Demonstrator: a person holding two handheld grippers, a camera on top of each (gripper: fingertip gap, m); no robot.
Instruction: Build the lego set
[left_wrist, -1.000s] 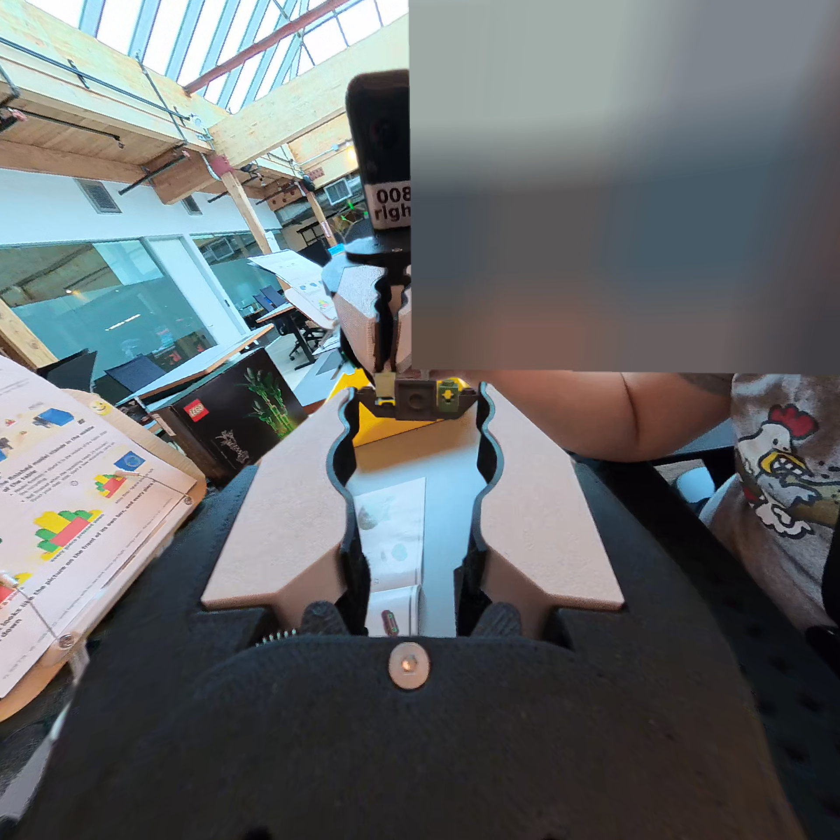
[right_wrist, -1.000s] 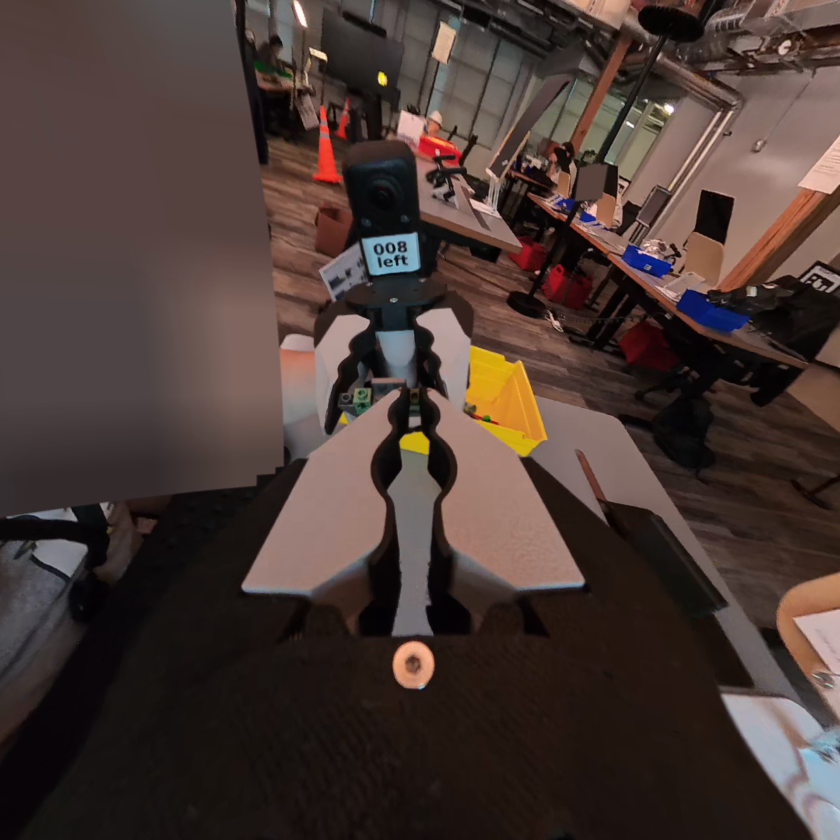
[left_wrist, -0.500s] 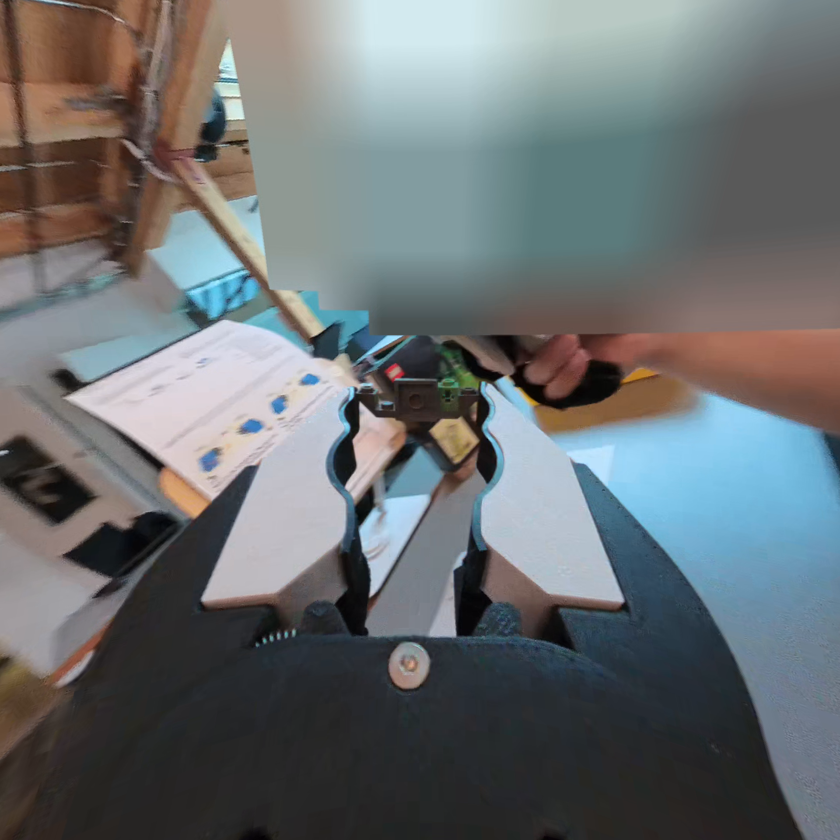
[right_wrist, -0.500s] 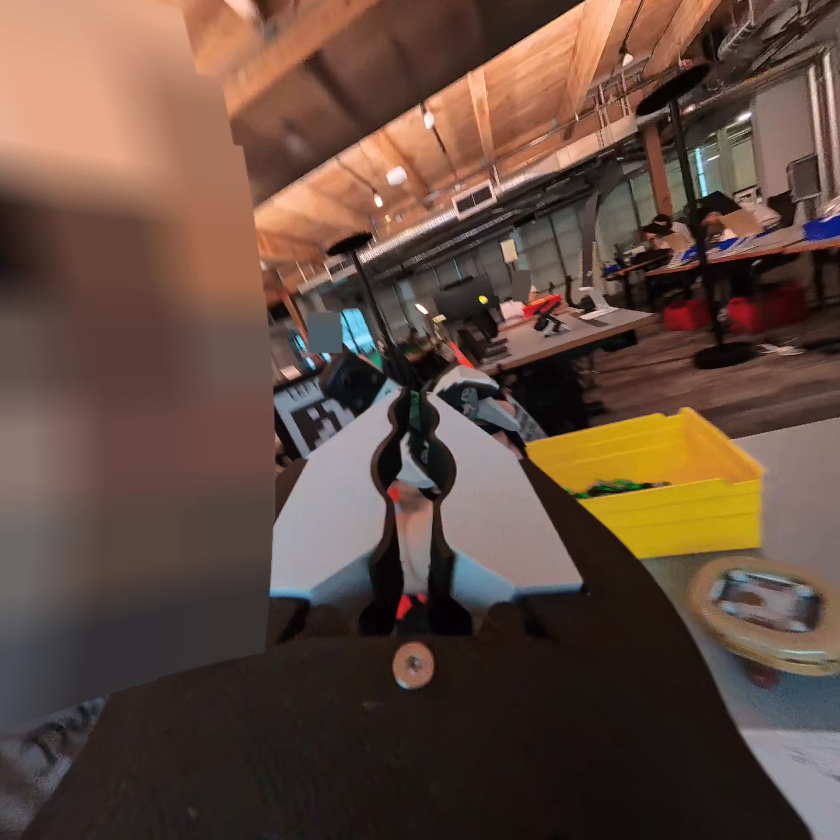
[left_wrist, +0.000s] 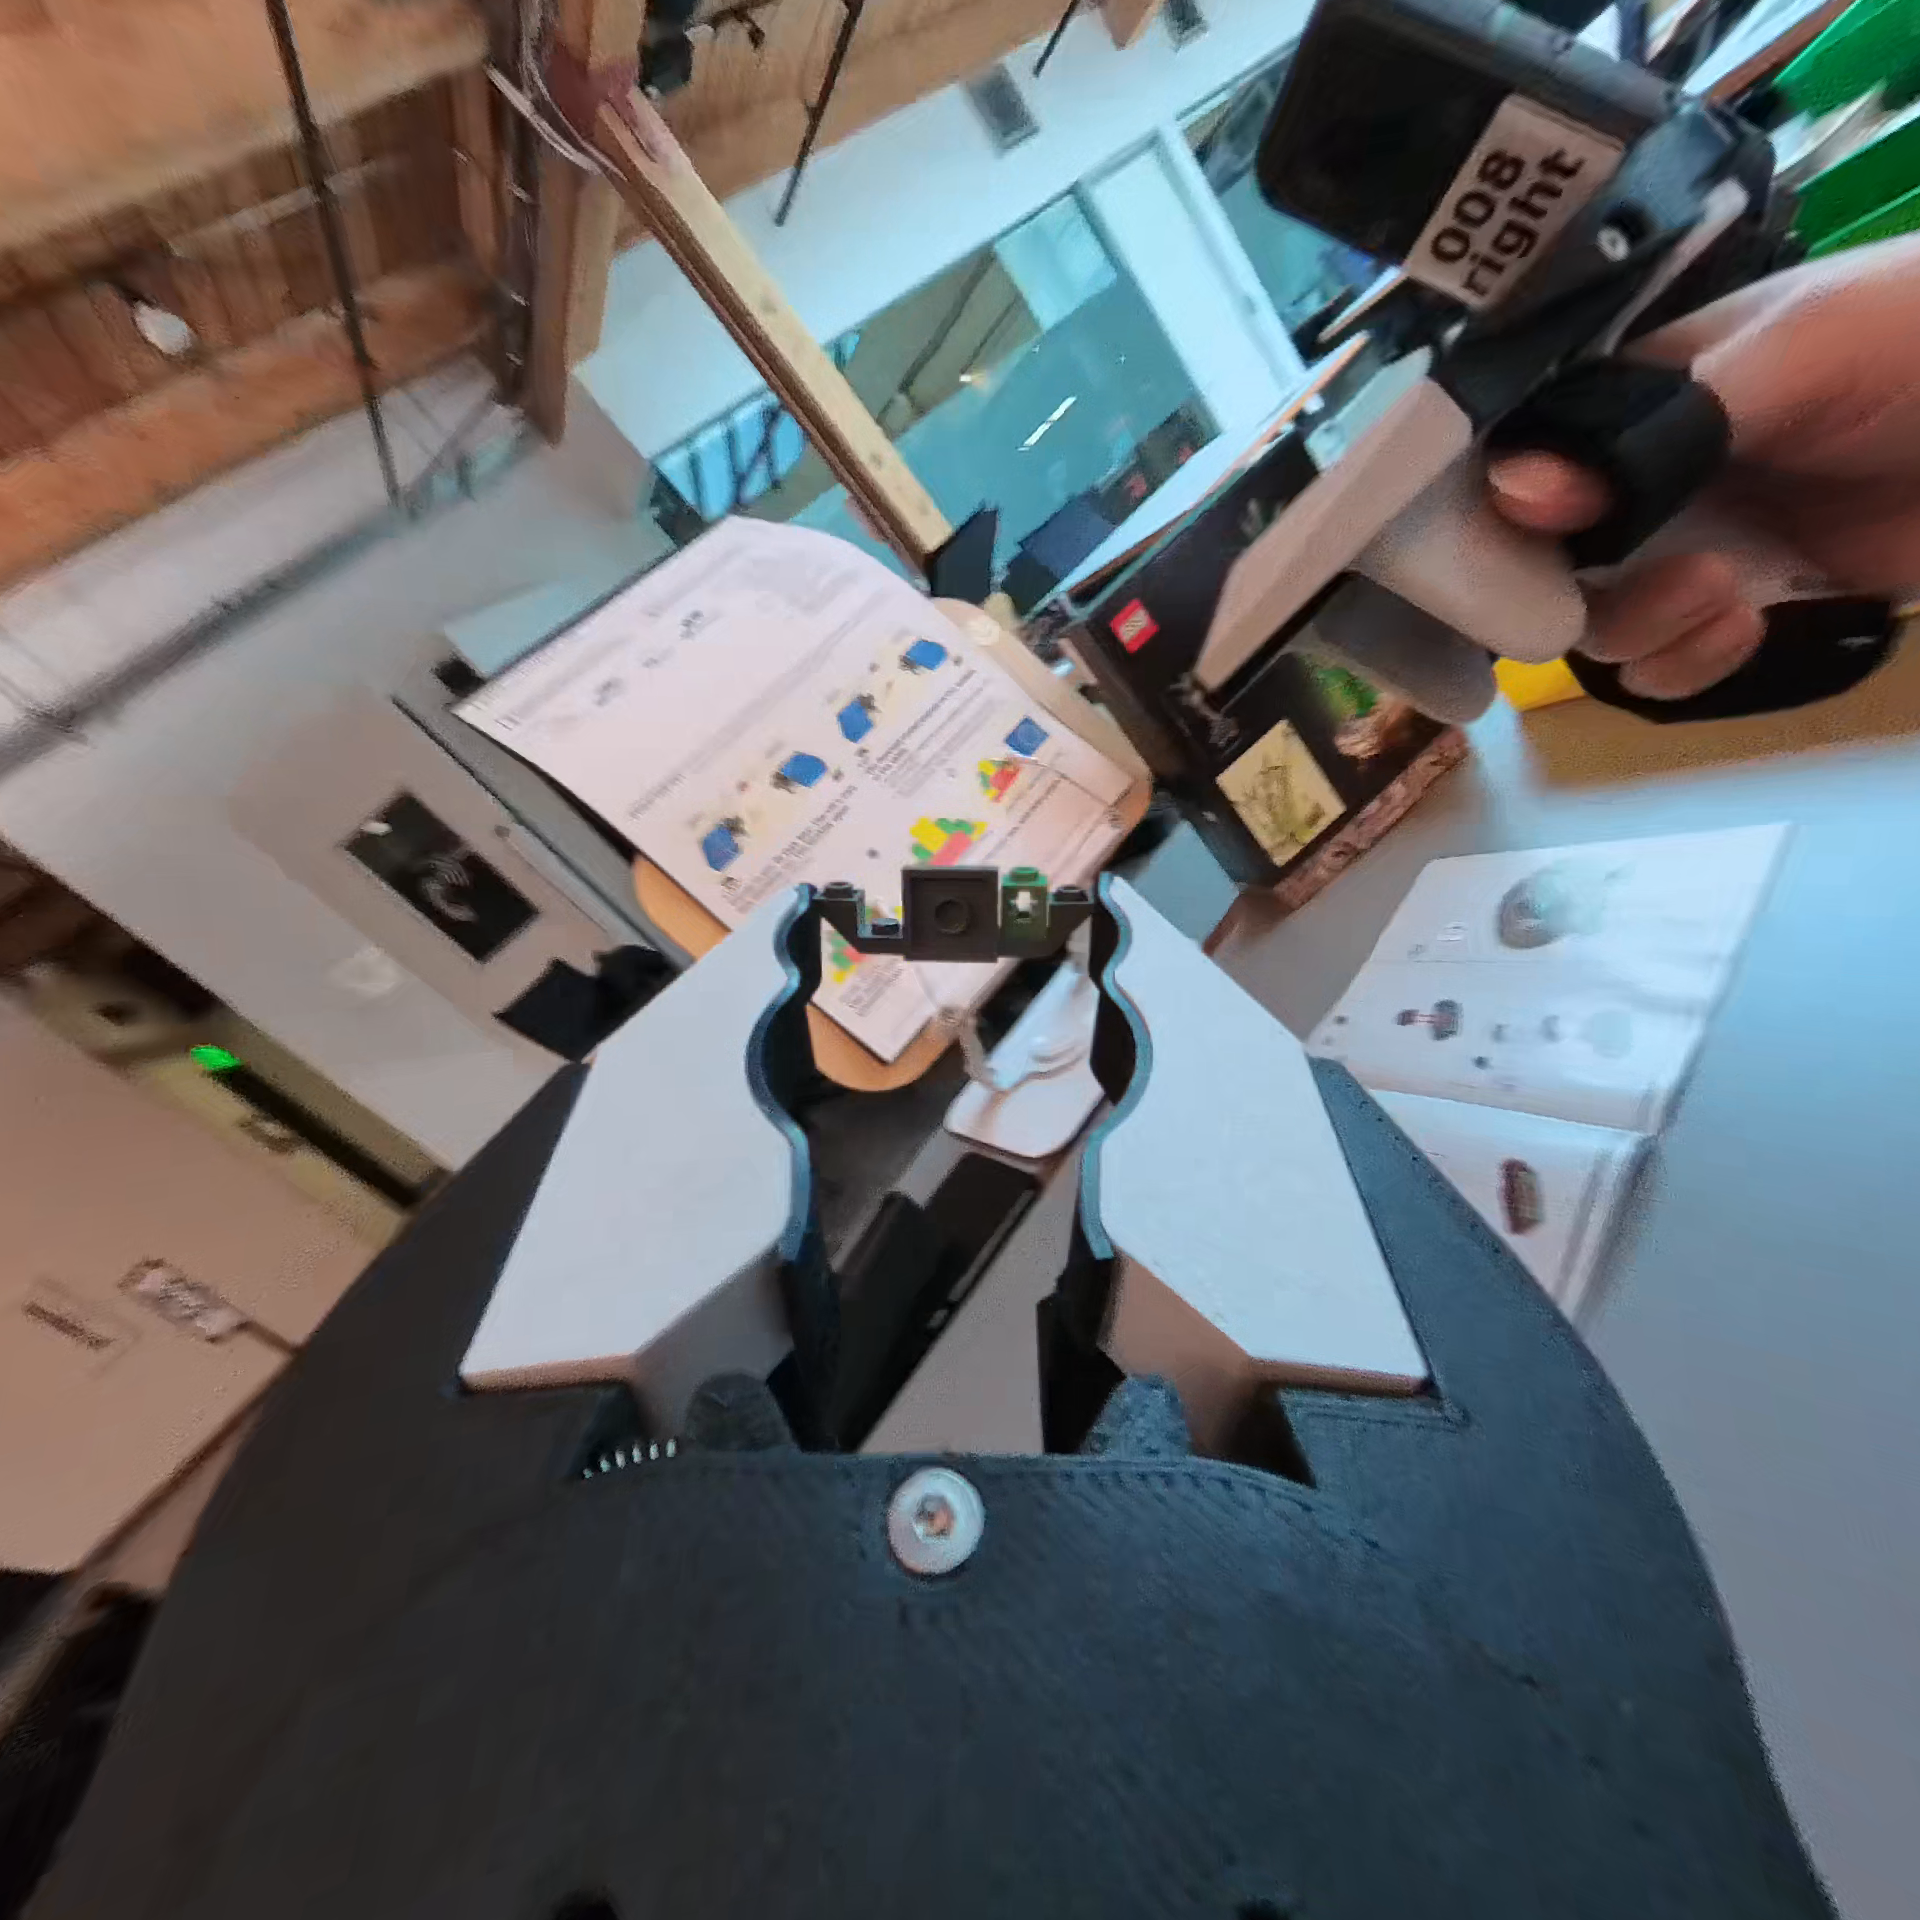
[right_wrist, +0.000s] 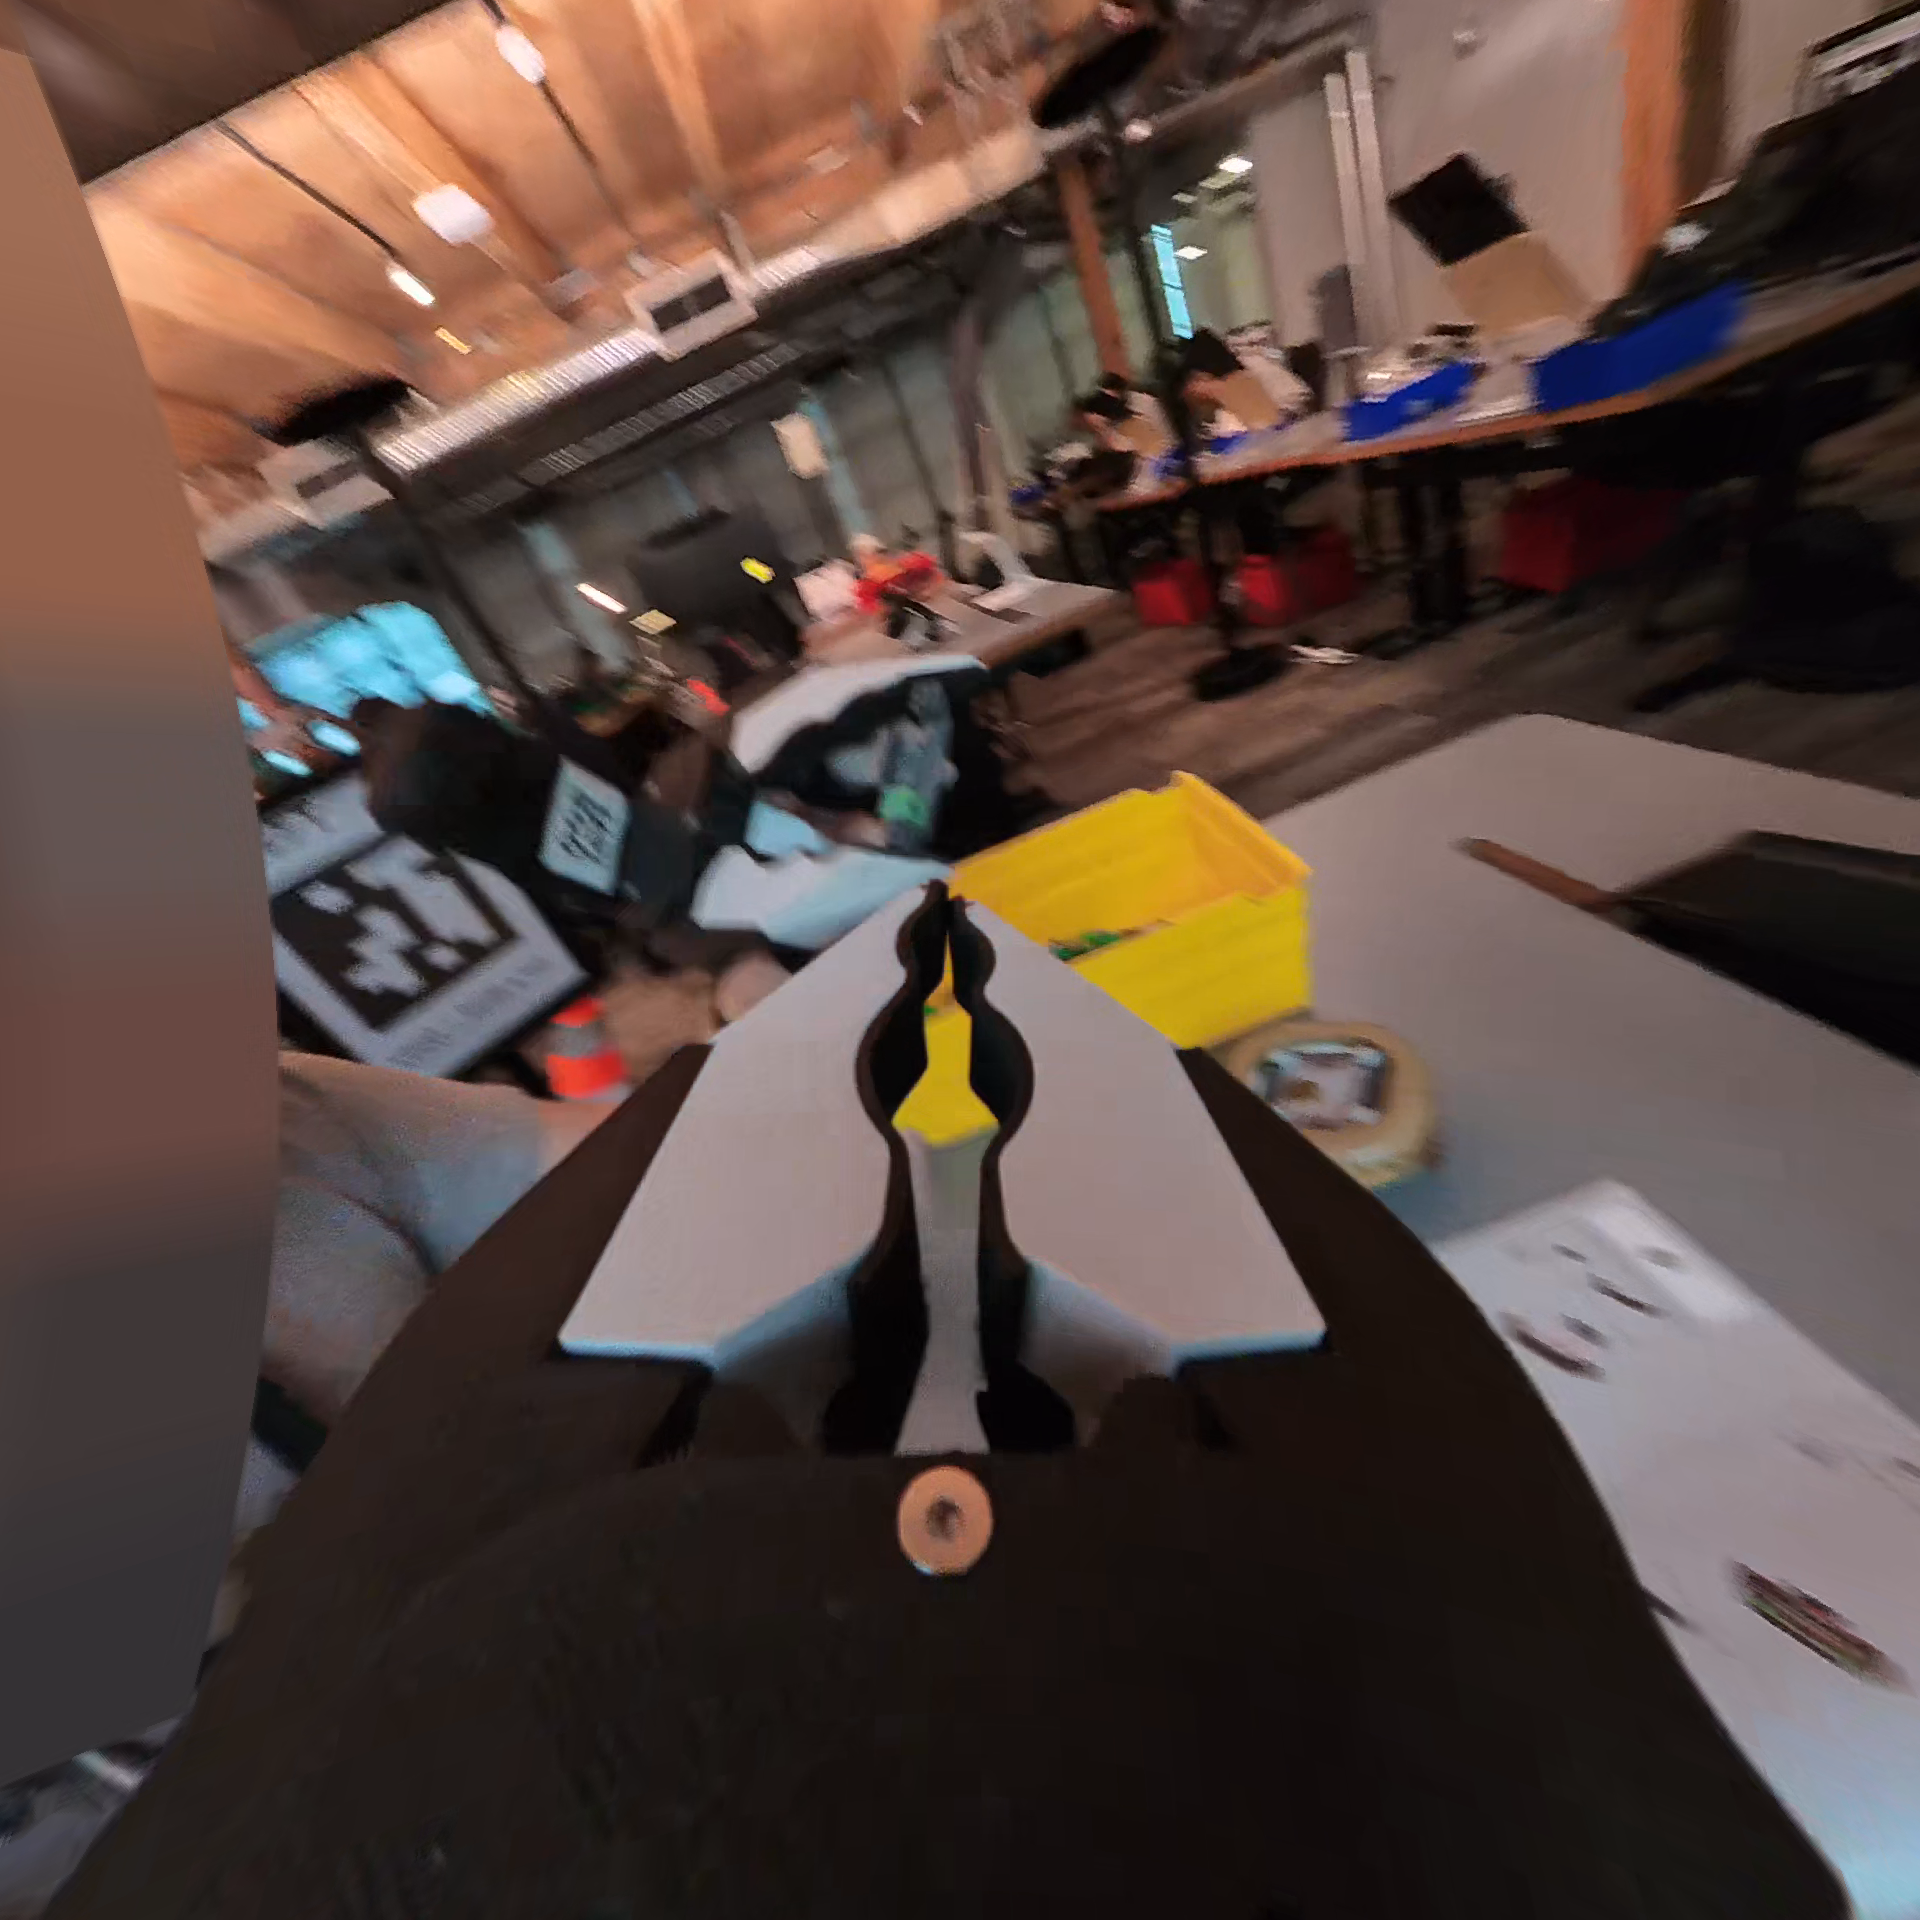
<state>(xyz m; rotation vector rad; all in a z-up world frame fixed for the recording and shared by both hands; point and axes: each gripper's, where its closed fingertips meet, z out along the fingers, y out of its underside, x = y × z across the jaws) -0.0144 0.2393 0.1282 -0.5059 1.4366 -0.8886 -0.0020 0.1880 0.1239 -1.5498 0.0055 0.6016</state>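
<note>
Plainly, our left tongs (left_wrist: 951, 920) clench the dark lego assembly (left_wrist: 951, 916) crosswise between their tips; right tongs (right_wrist: 948, 904) pinched shut, empty. Labelled black box (left_wrist: 1247, 717) stands at the tabletop's (left_wrist: 1766, 1299) far edge.

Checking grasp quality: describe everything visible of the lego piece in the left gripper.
The lego assembly is a small dark grey, plastic-looking build: a square centre block with a round hole or stud, a green brick right of it, and thin stepped ends with small studs. It spans the gap crosswise and level, held up off the table, pinched at each end by the left gripper fingertips. Nothing else touches it; its back is hidden.
</note>
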